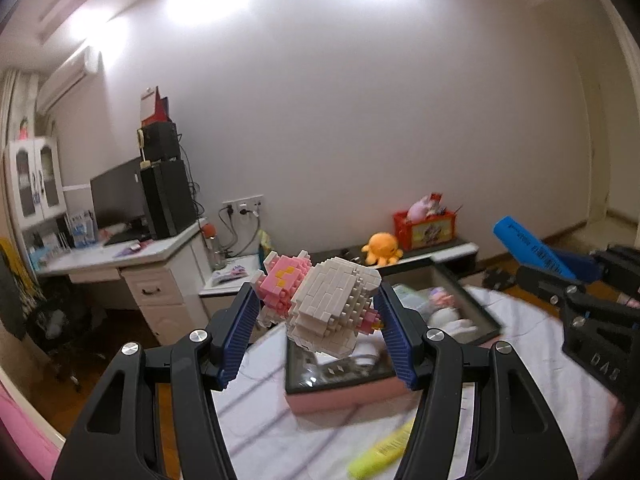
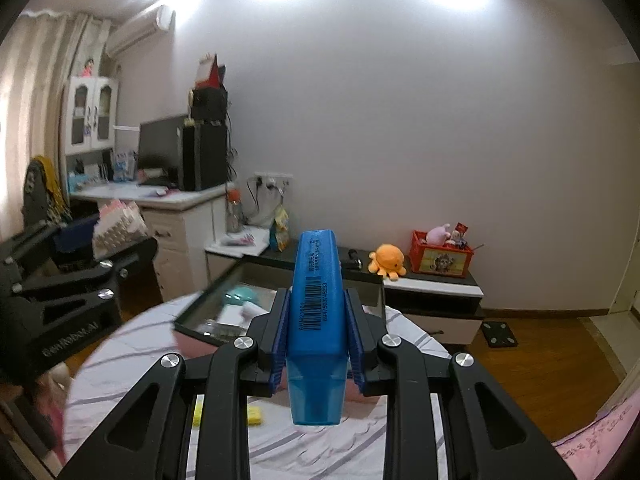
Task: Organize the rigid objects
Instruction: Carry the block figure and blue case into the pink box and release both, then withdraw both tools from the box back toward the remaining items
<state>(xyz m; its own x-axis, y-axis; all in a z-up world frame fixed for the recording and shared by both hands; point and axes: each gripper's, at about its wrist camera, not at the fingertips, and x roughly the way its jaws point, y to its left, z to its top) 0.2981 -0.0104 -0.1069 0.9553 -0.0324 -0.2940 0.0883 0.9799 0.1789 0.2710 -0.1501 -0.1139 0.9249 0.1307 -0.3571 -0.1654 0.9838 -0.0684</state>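
My left gripper [image 1: 316, 300] is shut on a pink and white brick-built figure [image 1: 324, 304], held in the air above a black-rimmed box [image 1: 476, 304] with a pink base. In the right wrist view my right gripper [image 2: 316, 300] is shut on a blue highlighter [image 2: 316, 312] that stands up between the pads, barcode facing me. The same box [image 2: 224, 284] lies ahead of it on a round table with a striped cloth [image 2: 132, 344]. Each gripper shows in the other's view: the right one with the blue highlighter [image 1: 532, 248], the left one with the figure [image 2: 116, 232].
A yellow highlighter [image 1: 384, 448] lies on the cloth near me. Several items sit inside the box. Behind the table stand a low black and white cabinet [image 2: 432, 292] with an orange plush octopus [image 2: 386, 260] and a red crate [image 2: 440, 258], and a white desk [image 2: 180, 208] at left.
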